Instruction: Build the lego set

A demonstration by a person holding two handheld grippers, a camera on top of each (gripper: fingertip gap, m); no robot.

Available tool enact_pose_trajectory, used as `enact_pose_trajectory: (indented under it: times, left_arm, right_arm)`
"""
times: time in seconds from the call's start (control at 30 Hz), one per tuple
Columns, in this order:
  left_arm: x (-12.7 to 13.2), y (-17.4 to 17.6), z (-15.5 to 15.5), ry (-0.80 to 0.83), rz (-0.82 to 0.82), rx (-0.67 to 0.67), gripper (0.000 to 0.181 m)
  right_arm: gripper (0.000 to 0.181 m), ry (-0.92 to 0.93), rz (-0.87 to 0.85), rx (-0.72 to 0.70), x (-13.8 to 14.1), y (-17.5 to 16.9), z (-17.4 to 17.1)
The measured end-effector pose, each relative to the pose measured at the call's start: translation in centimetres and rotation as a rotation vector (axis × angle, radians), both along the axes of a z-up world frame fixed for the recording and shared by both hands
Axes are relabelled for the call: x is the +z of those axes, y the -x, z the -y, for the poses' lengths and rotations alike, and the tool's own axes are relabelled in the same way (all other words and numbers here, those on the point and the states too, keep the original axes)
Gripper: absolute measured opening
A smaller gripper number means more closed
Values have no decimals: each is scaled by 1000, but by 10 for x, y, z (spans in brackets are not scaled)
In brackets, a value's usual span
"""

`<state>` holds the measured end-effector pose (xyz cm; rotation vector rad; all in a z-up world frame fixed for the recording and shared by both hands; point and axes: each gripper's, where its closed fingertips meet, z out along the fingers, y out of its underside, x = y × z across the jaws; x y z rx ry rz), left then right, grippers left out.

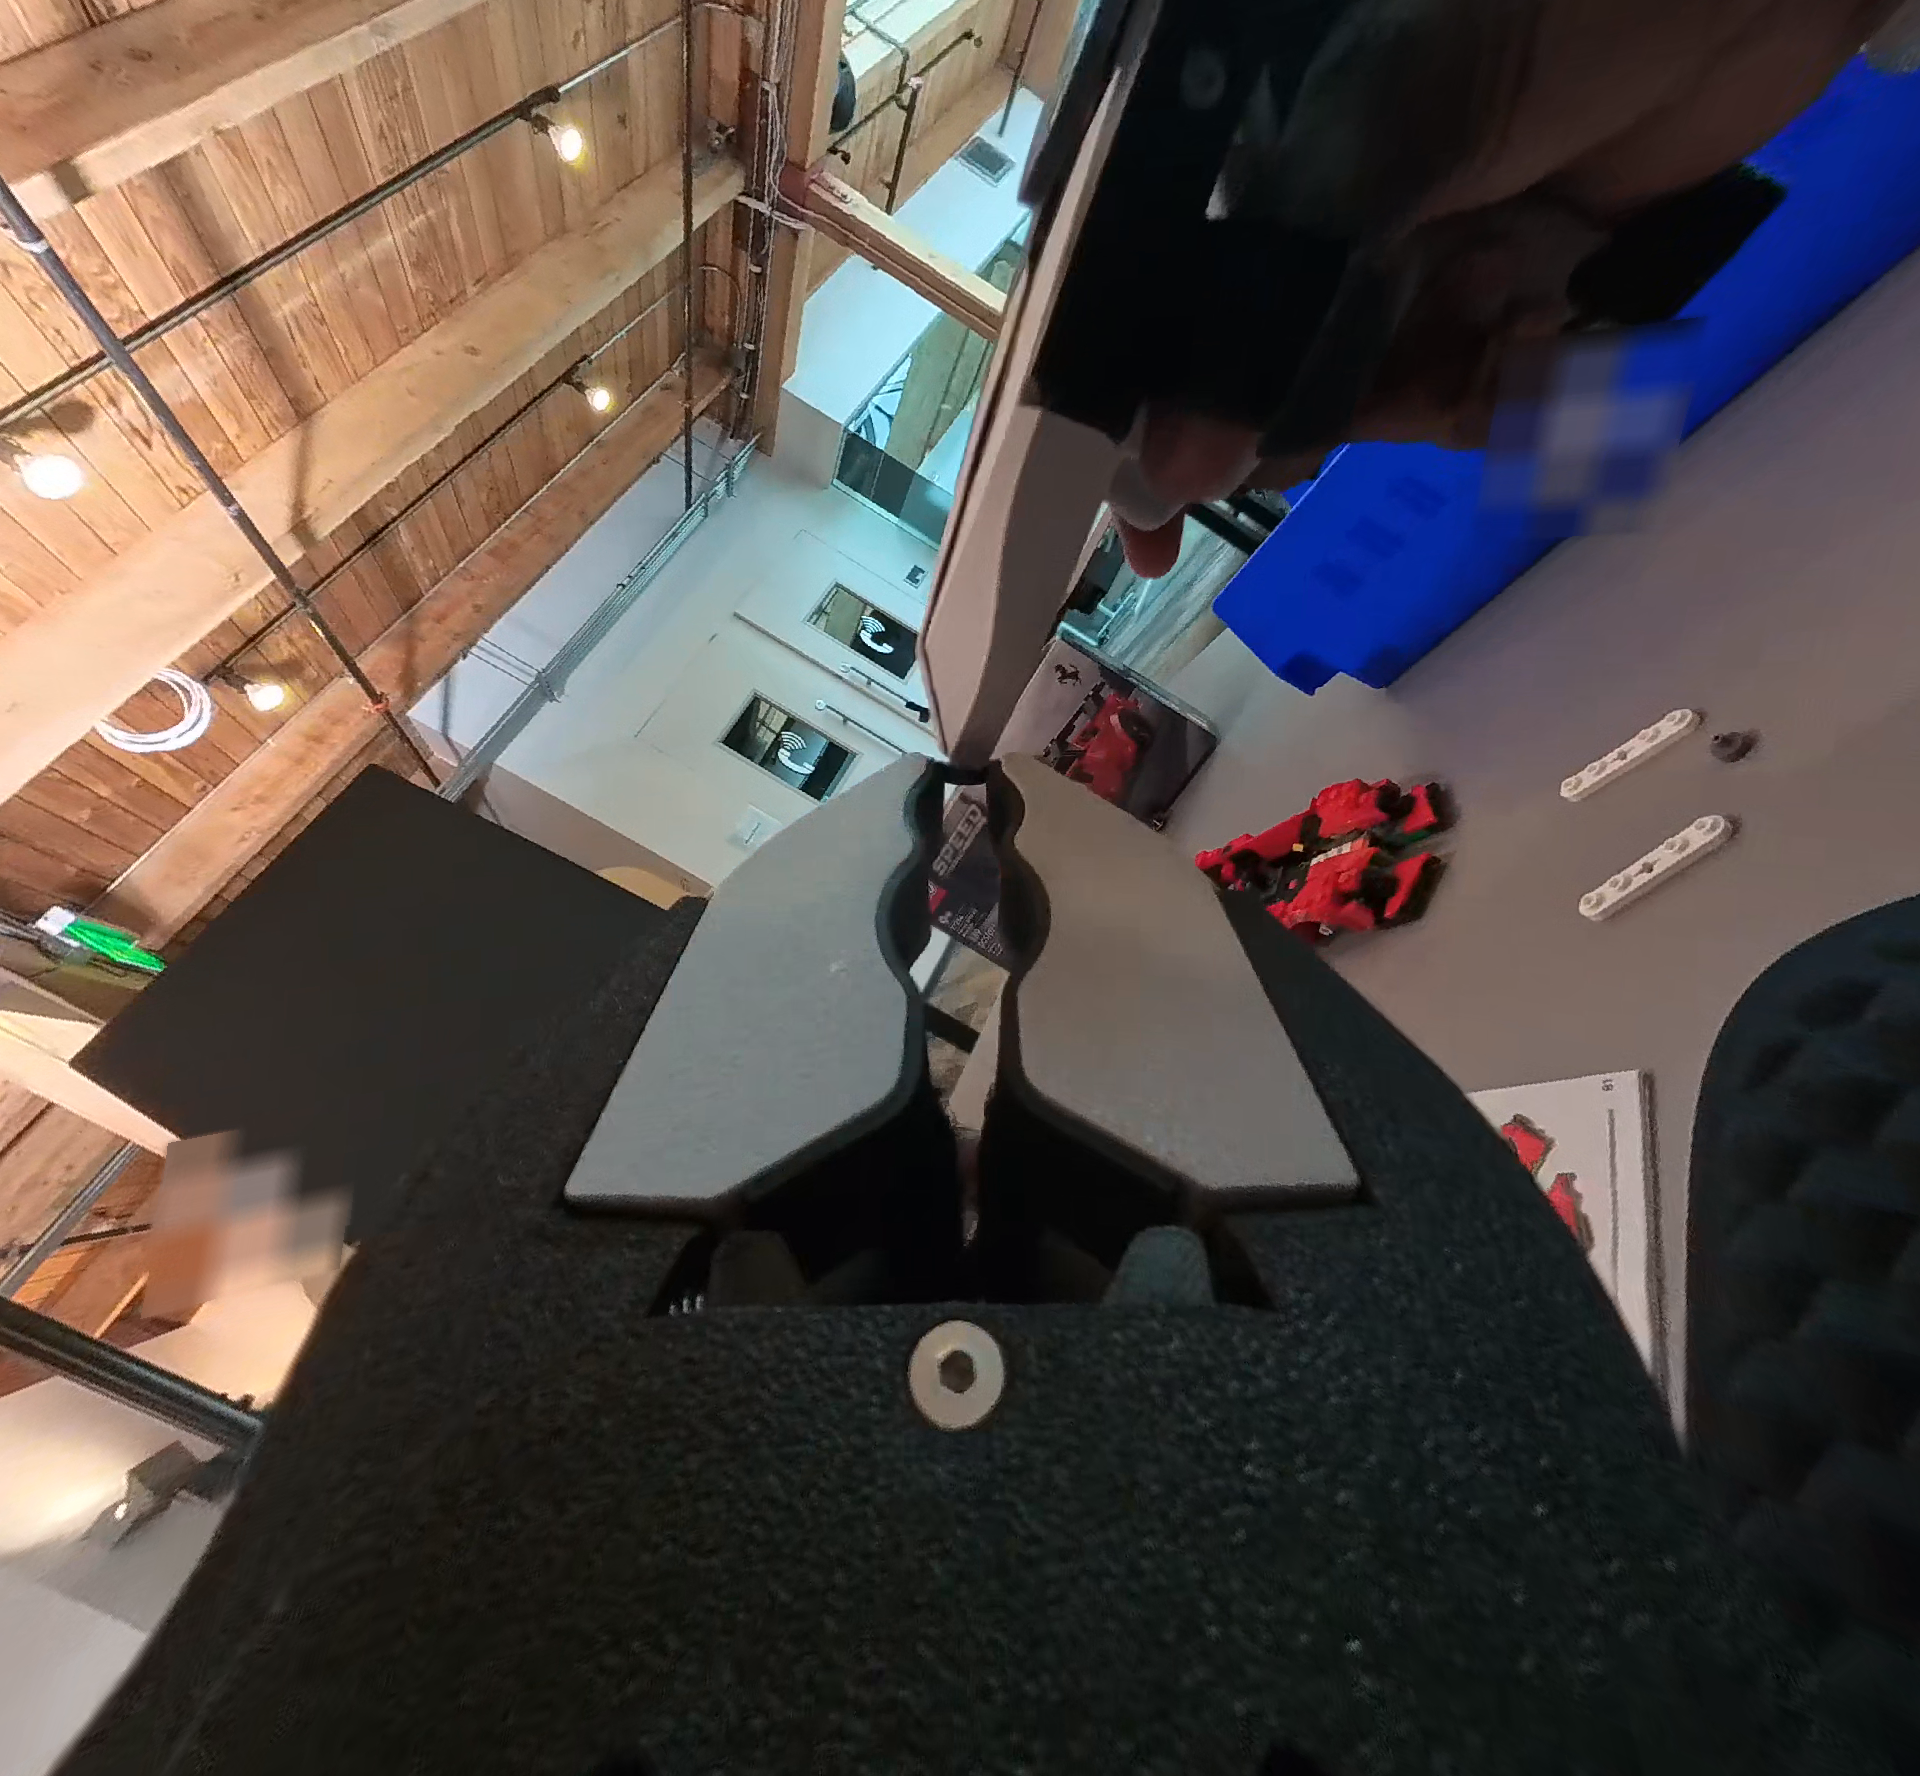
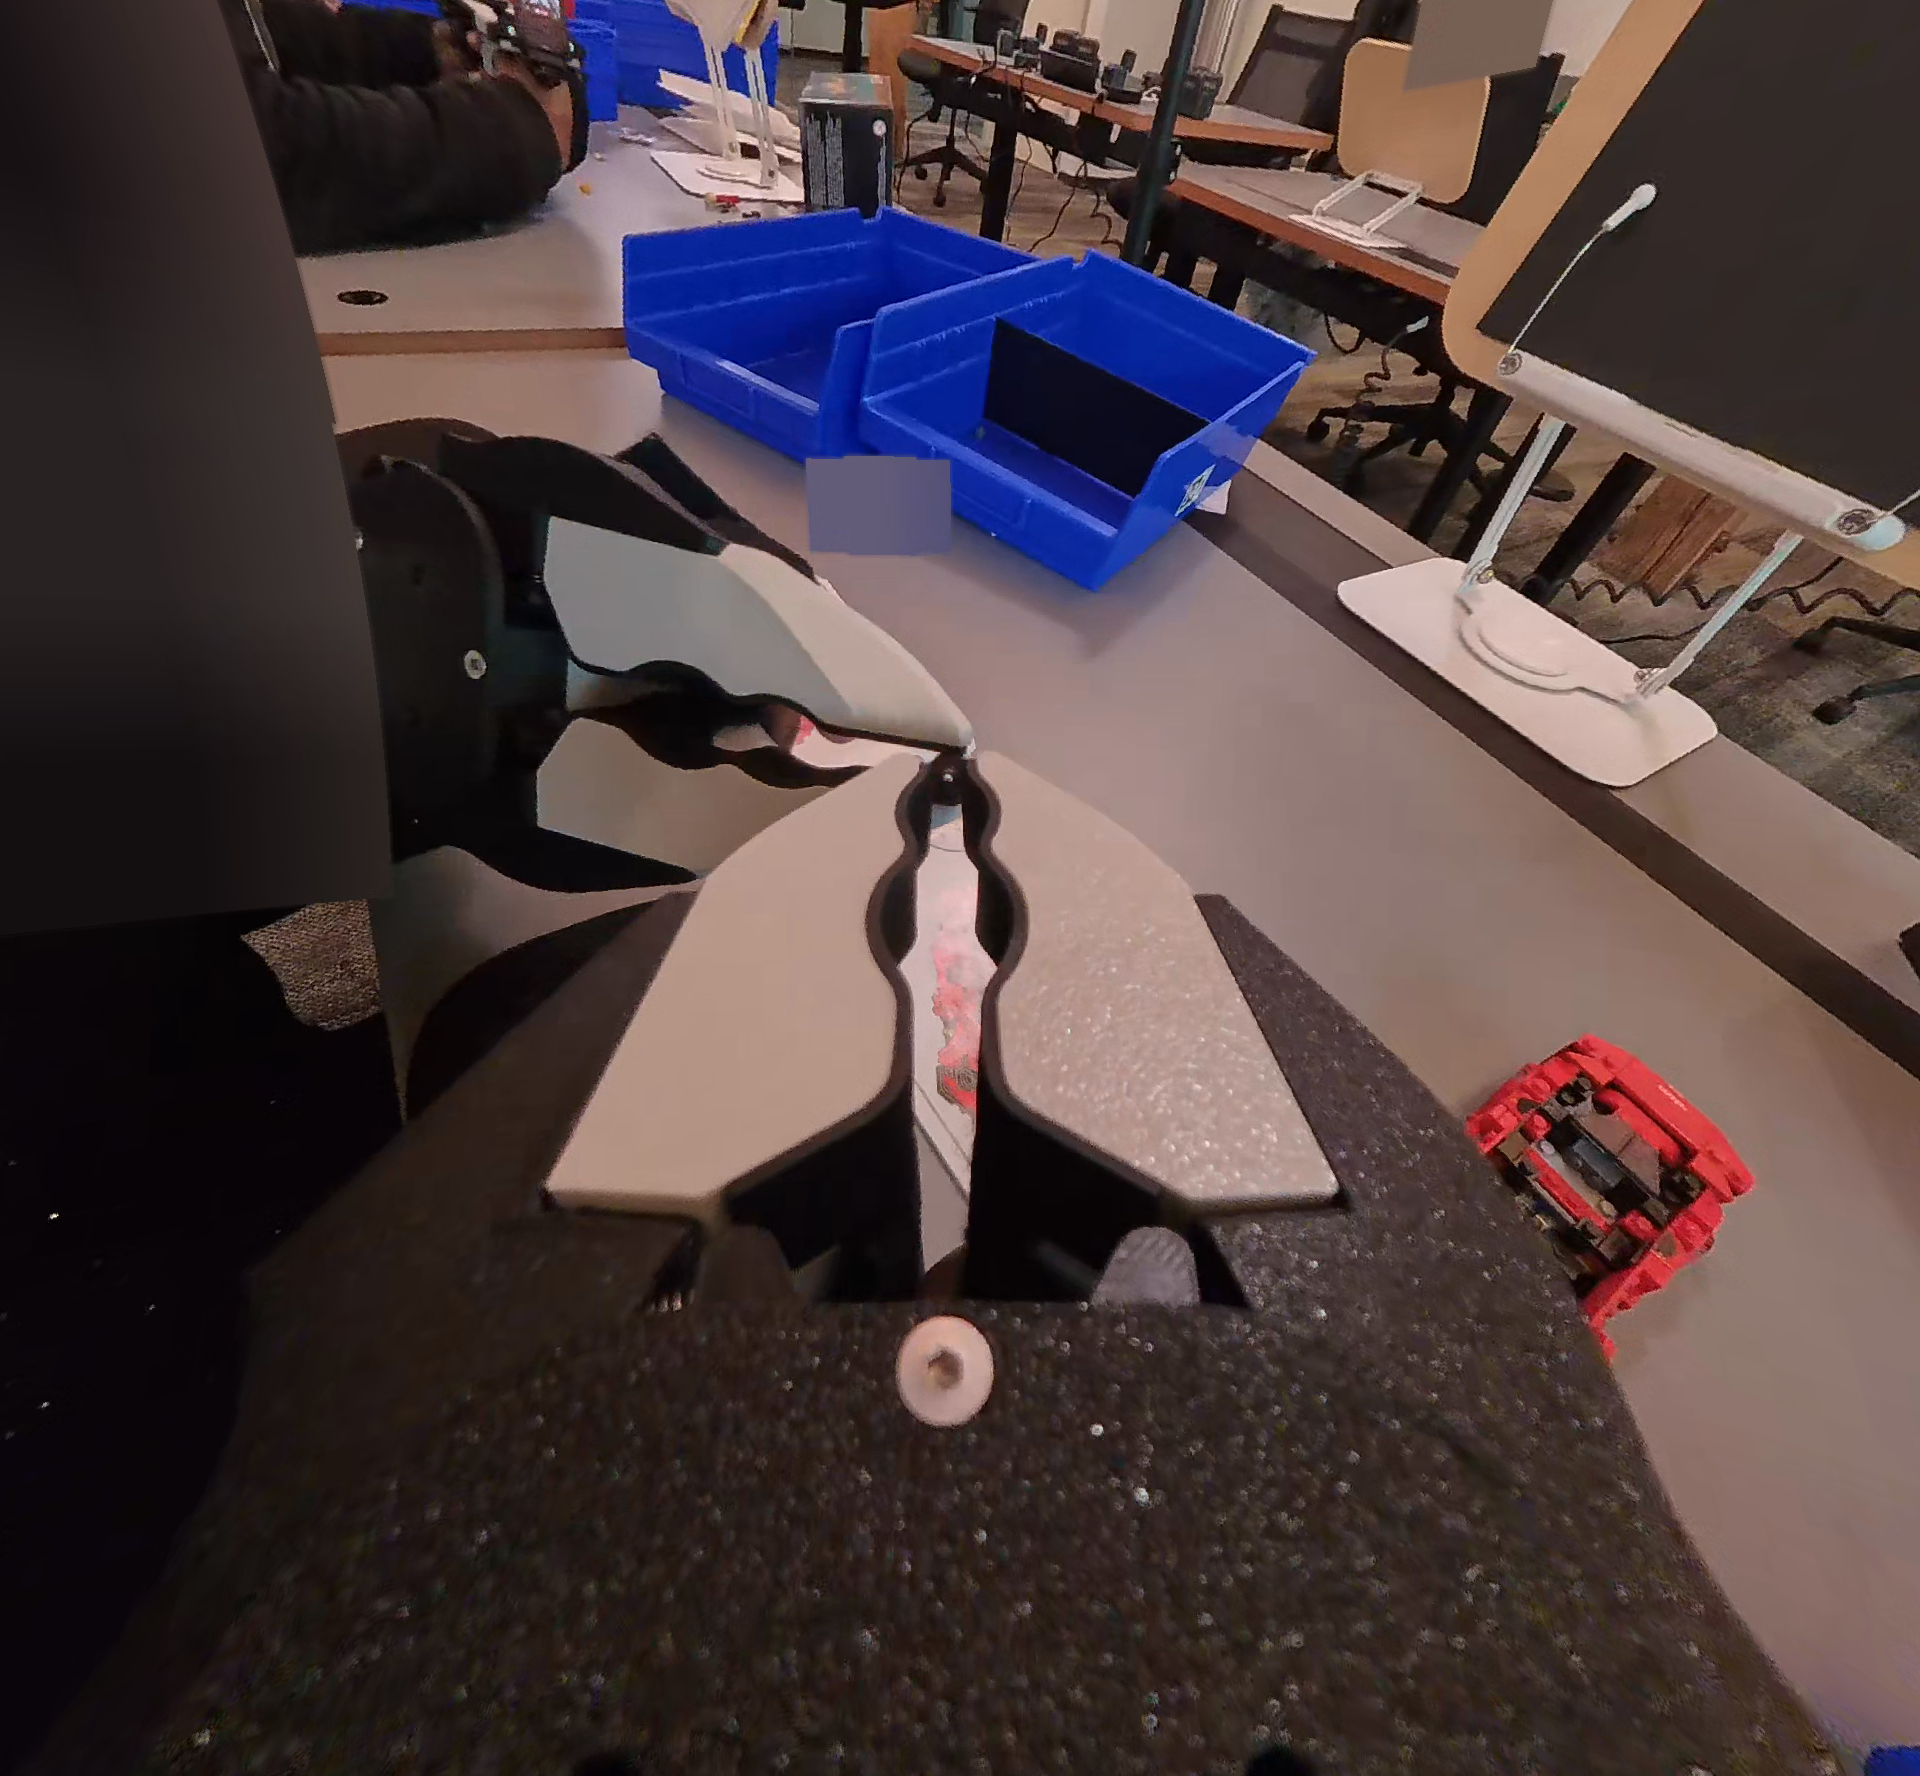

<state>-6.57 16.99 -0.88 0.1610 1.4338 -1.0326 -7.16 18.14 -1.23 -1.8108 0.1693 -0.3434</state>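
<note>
Resting on the grey counter (image 2: 1299,791), the red lego car (image 2: 1610,1167) lies far right, long axis slanting away; light, brittle, best held by its flanks. Both grippers meet tip-to-tip above: right gripper (image 2: 948,776) and left gripper (image 1: 964,772) each pinch one tiny dark piece (image 2: 948,772).

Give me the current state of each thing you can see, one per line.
left gripper: shut on a small black piece, raised above the table.
right gripper: shut on the same small black piece, tip to tip with the left.
red lego car: partly built, lying on the table, untouched.
two white beams: loose, flat on the table.
blue bins: upright, nested side by side.
</note>
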Motion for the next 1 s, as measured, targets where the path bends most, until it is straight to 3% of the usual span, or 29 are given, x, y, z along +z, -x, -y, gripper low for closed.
enact_pose_trajectory:
  times: [0.27,0.37,0.53,0.63,0.77,1.0]
  left_arm:
    - [-5,-2,3,4,-37,-10,8]
    - [-30,-13,-1,38,-302,-23,26]
    - [-70,-16,-35,273,-835,-58,19]
    - [-85,-7,-51,351,-1059,-70,18]
    - [-88,0,-76,406,-1133,-34,16]
    - [-84,0,-118,502,-1128,68,16]
  right_arm:
    - [3,52,26,-9,-4,-4,5]
    - [3,163,-15,-27,-13,-15,34]
    - [3,658,-359,-53,-104,-25,118]
    - [3,807,-429,-48,-139,-22,134]
    - [3,893,-489,-16,-163,-17,138]
    - [3,949,-507,-5,-177,-18,140]
